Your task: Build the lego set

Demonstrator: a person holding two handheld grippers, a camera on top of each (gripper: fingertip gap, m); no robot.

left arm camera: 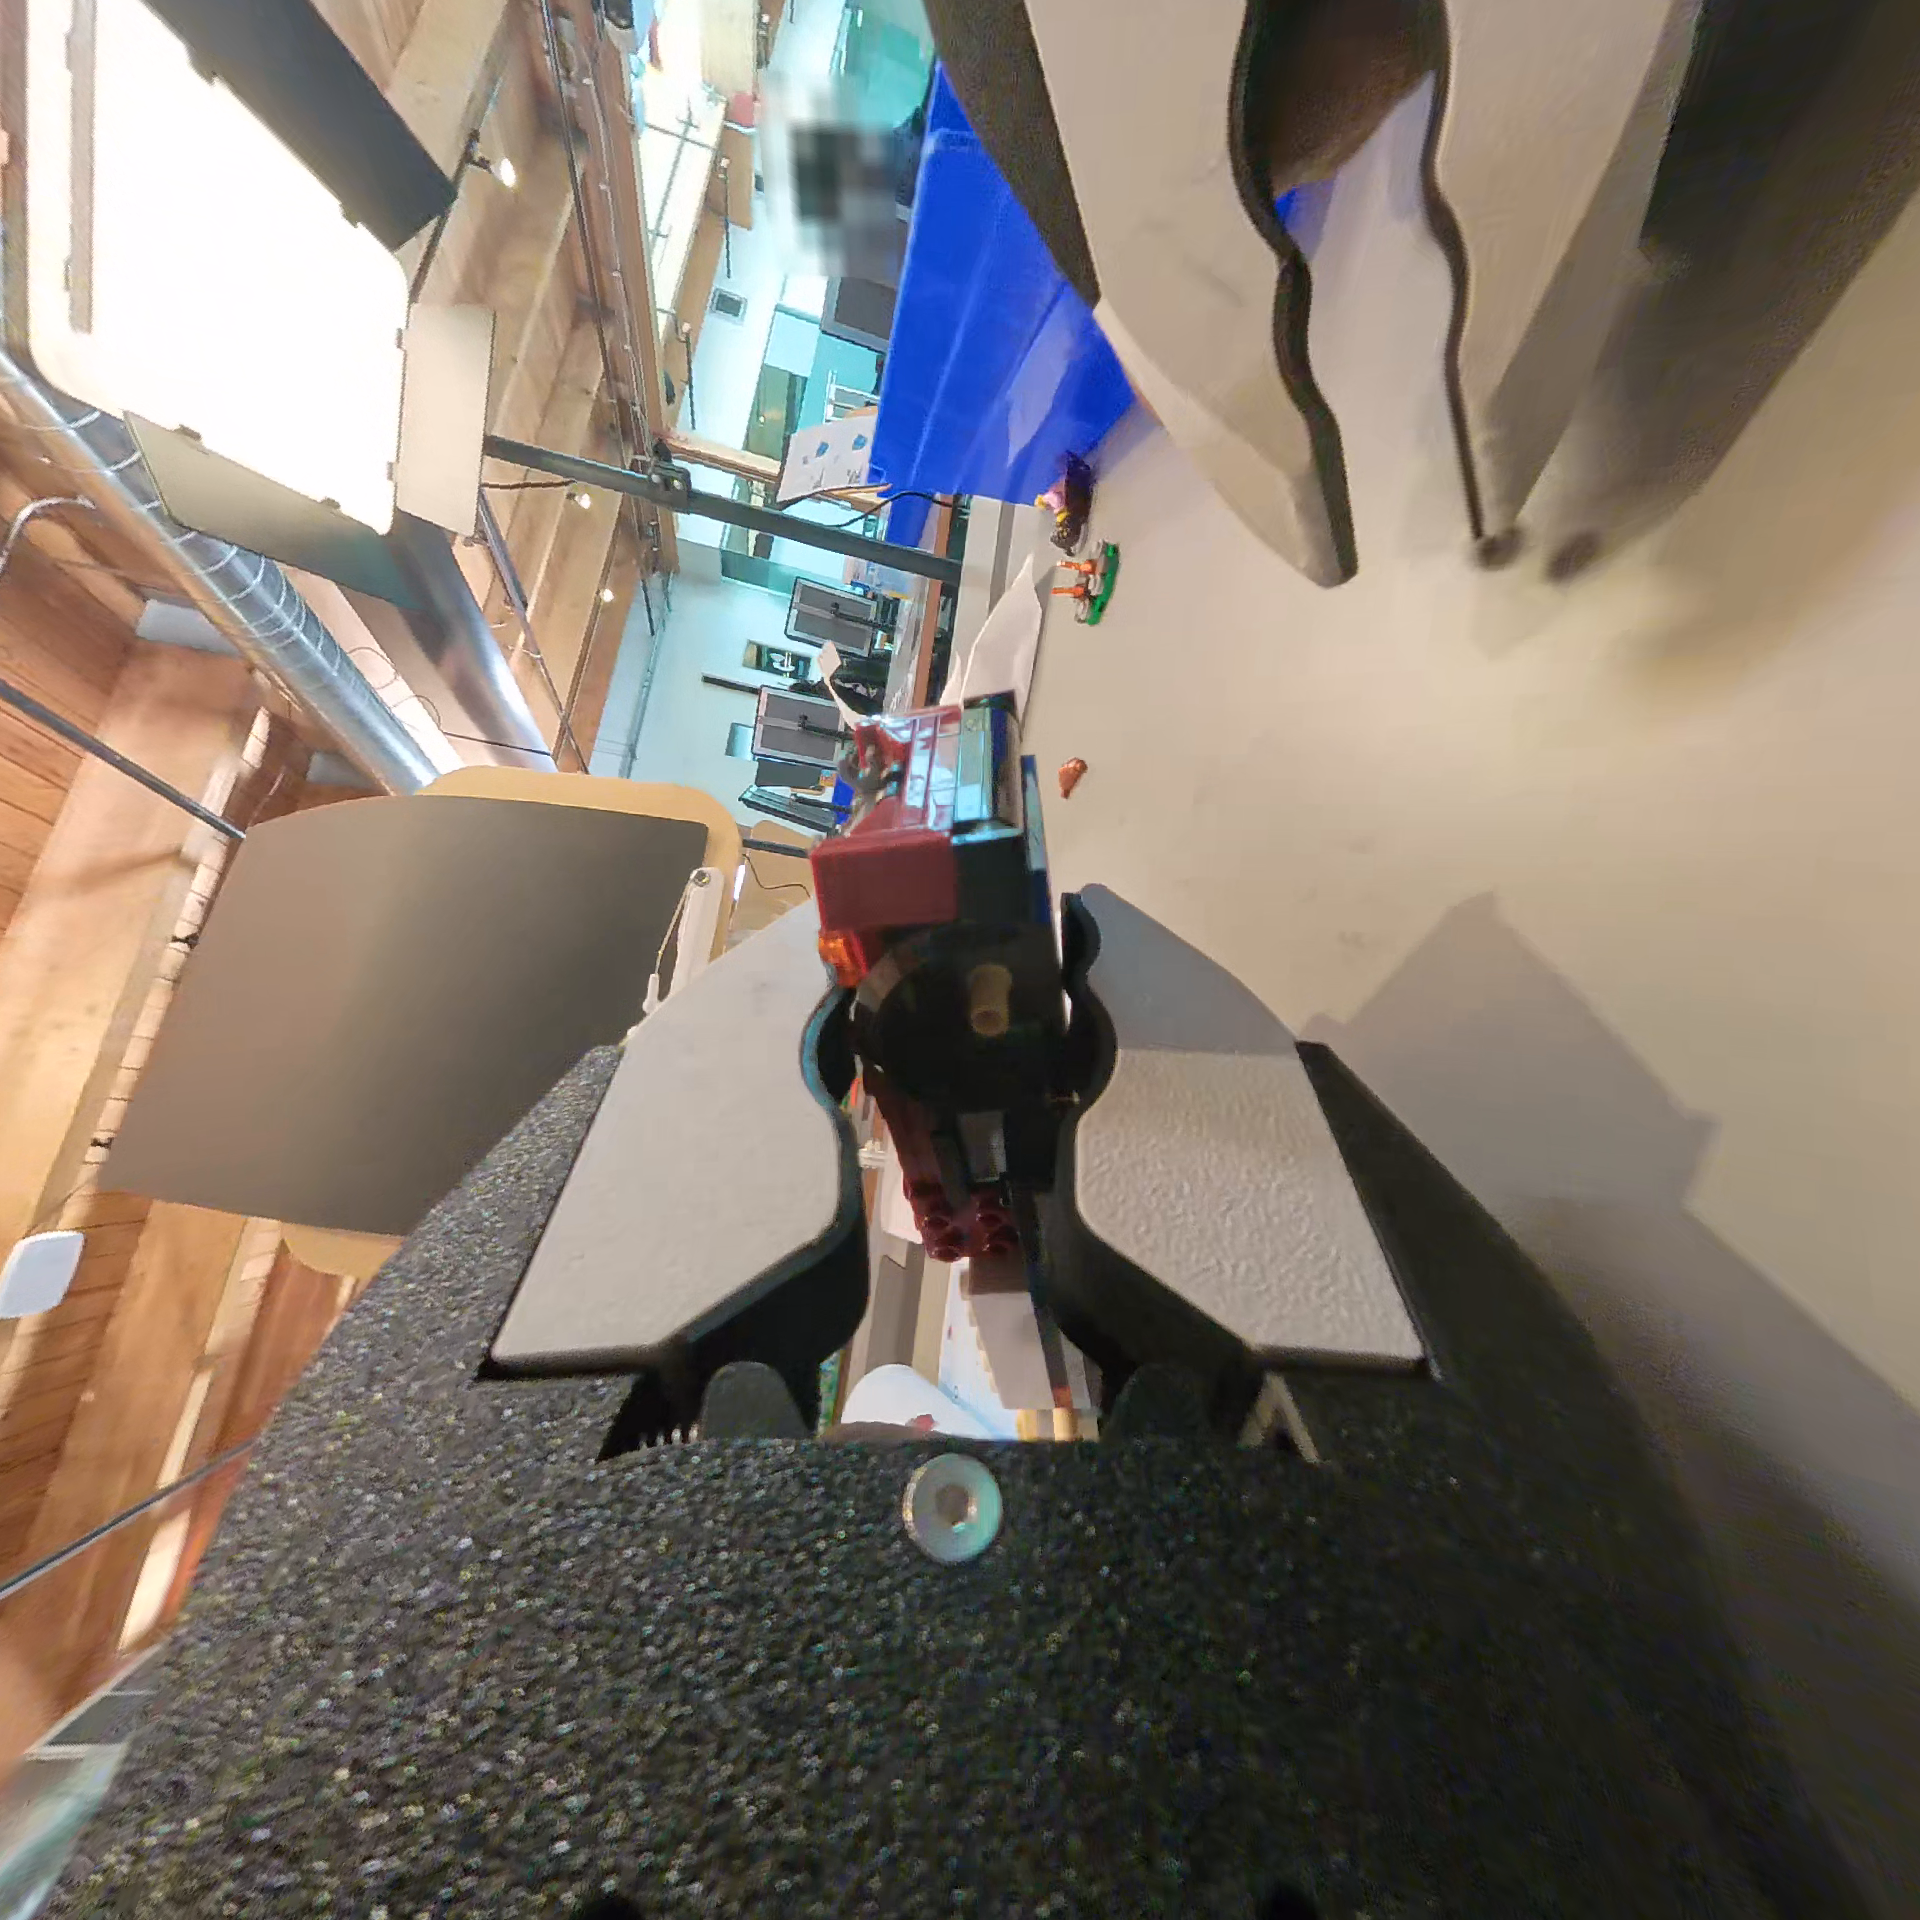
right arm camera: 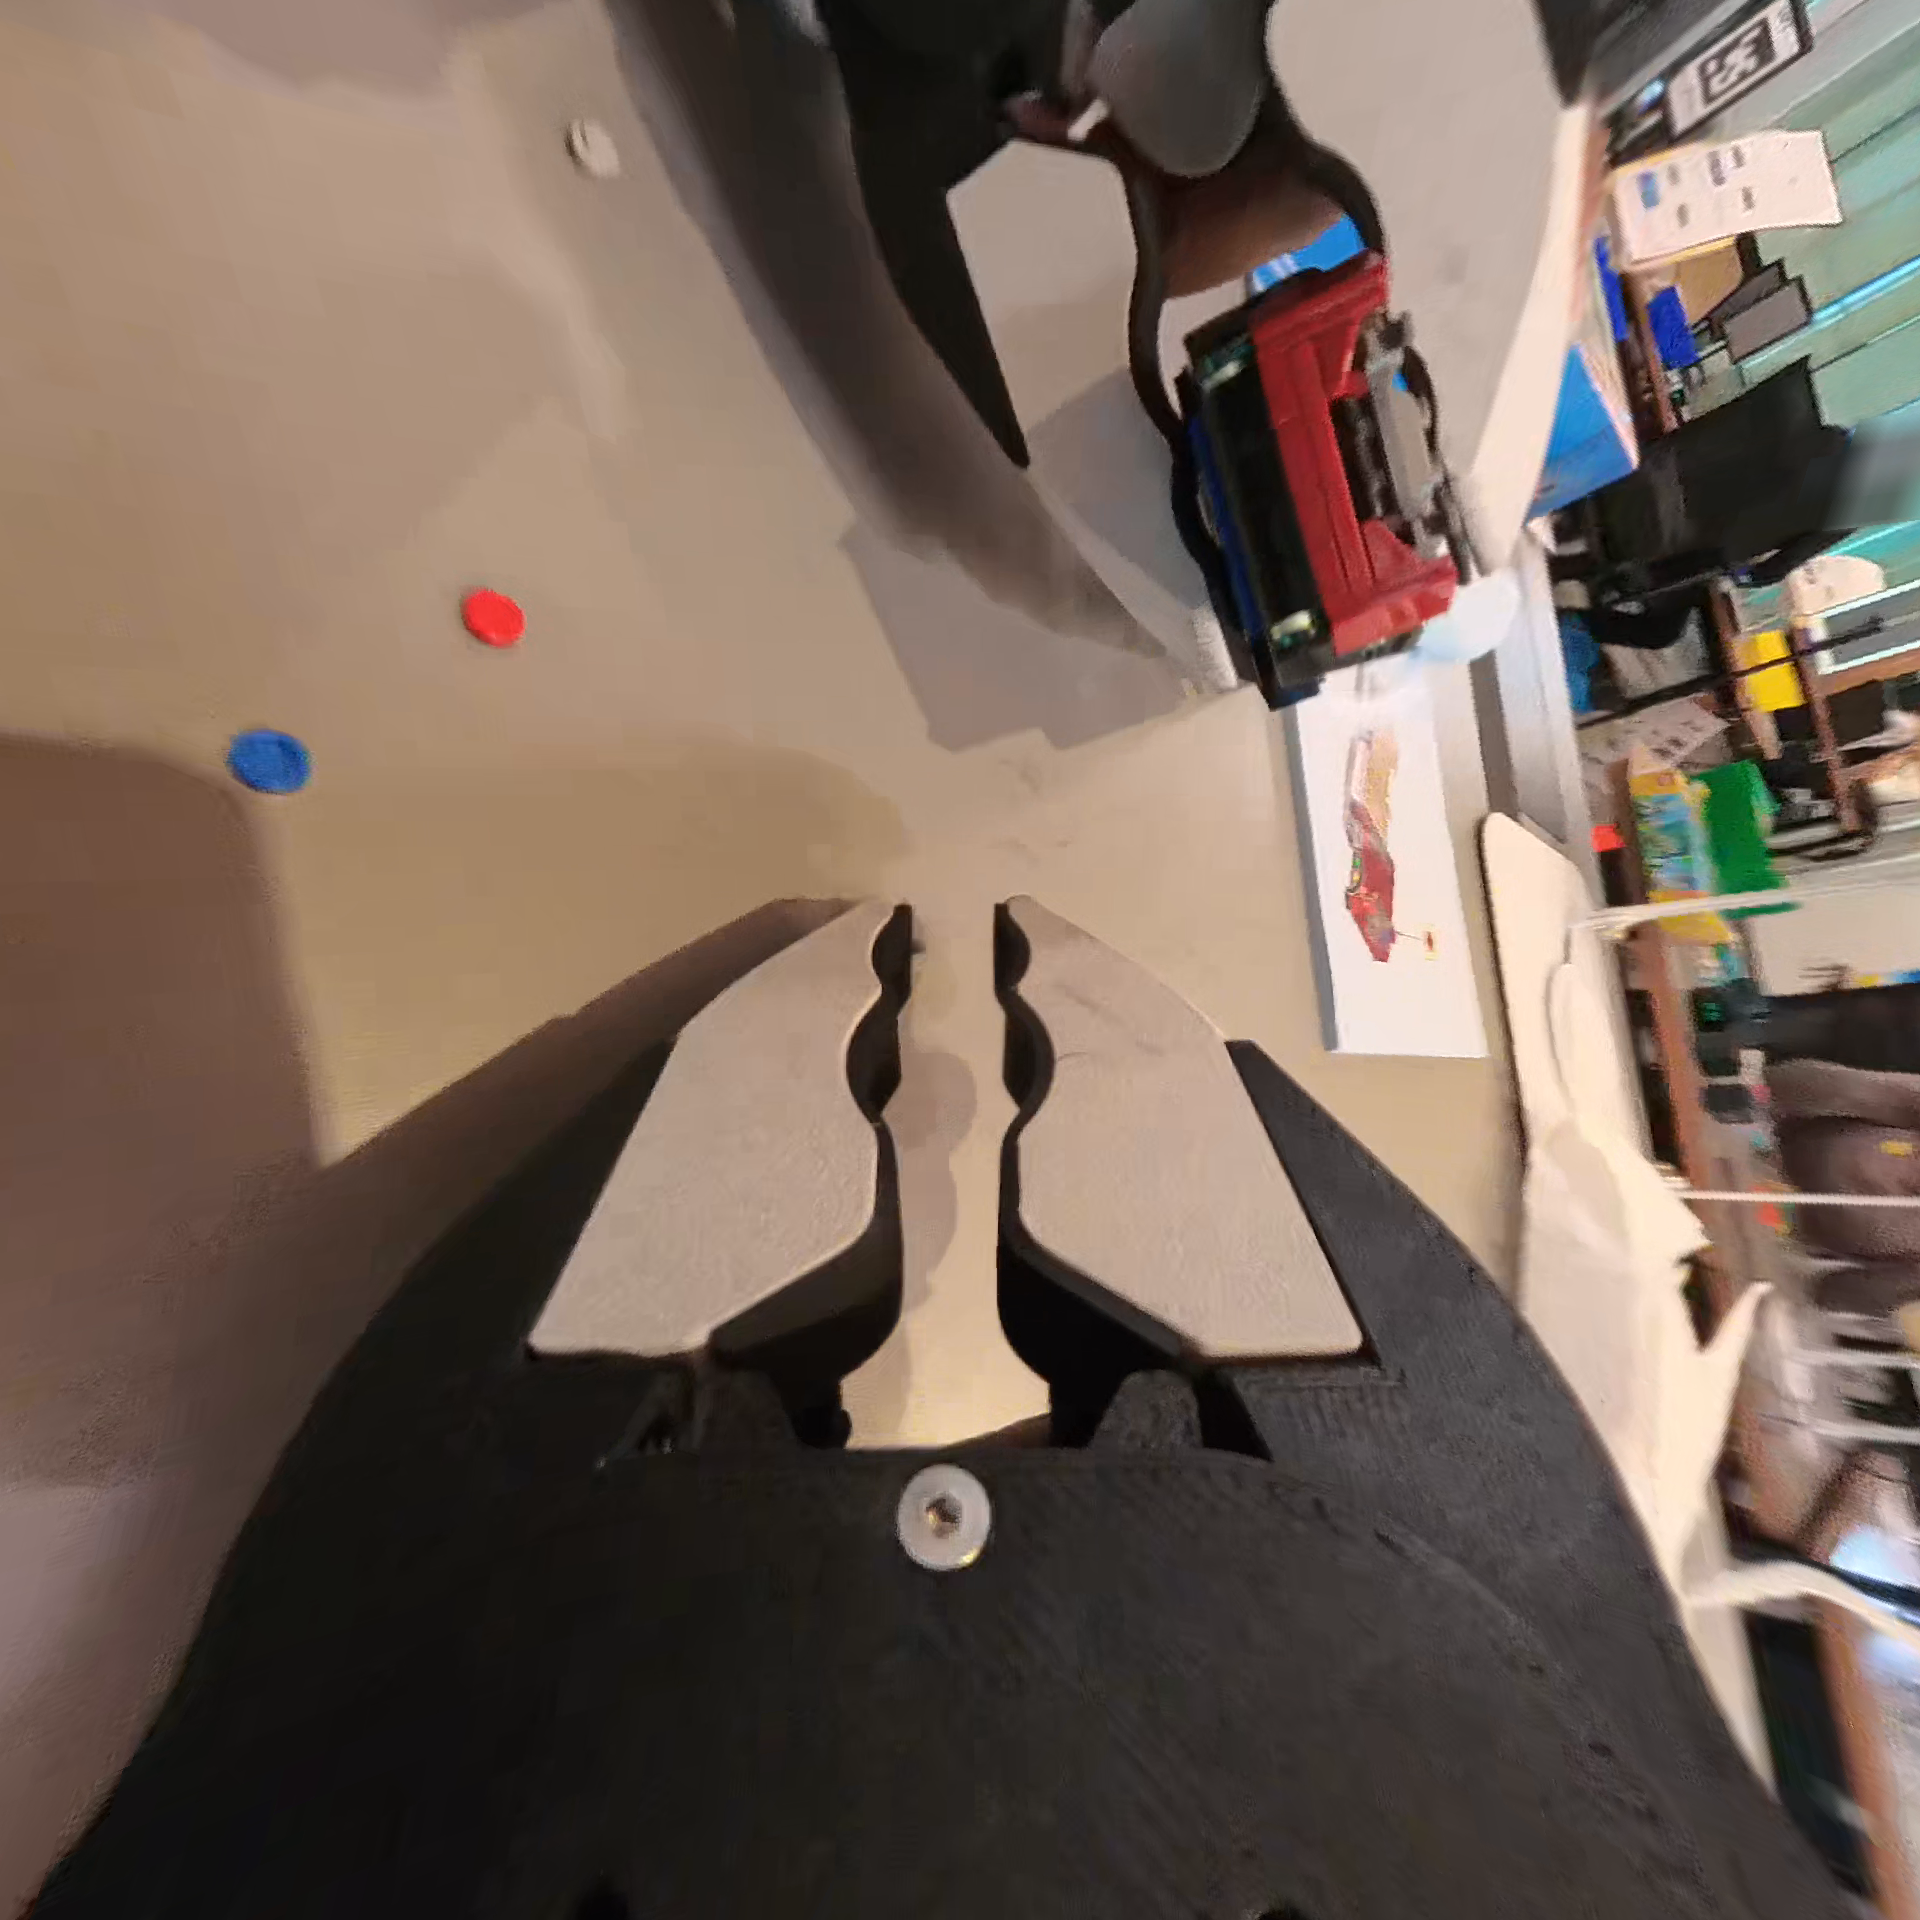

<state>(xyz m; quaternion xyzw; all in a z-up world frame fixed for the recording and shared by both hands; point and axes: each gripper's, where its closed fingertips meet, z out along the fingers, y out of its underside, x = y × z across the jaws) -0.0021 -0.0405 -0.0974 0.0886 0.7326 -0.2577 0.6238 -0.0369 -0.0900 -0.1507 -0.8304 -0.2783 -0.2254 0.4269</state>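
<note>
My left gripper (left arm camera: pixel 956 966) is shut on a toy brick car (left arm camera: pixel 925 821) with a red body, black parts and a blue base. Both pads press on it around a black wheel with a tan axle pin (left arm camera: pixel 992 997). It is held above the beige table (left arm camera: pixel 1455 779). The car also shows in the right wrist view (right arm camera: pixel 1320 468), held at the upper right. My right gripper (right arm camera: pixel 951 920) is open by a narrow gap, with nothing between the pads and only table behind them. It also shows in the left wrist view (left arm camera: pixel 1413 540), at the top right, apart from the car.
A red disc (right arm camera: pixel 492 617) and a blue disc (right arm camera: pixel 269 761) lie on the table to the left. A white booklet (right arm camera: pixel 1382 883) lies to the right. A small orange piece (left arm camera: pixel 1073 771), a green plate with orange pieces (left arm camera: pixel 1096 587) and a blue bin (left arm camera: pixel 987 343) lie farther off.
</note>
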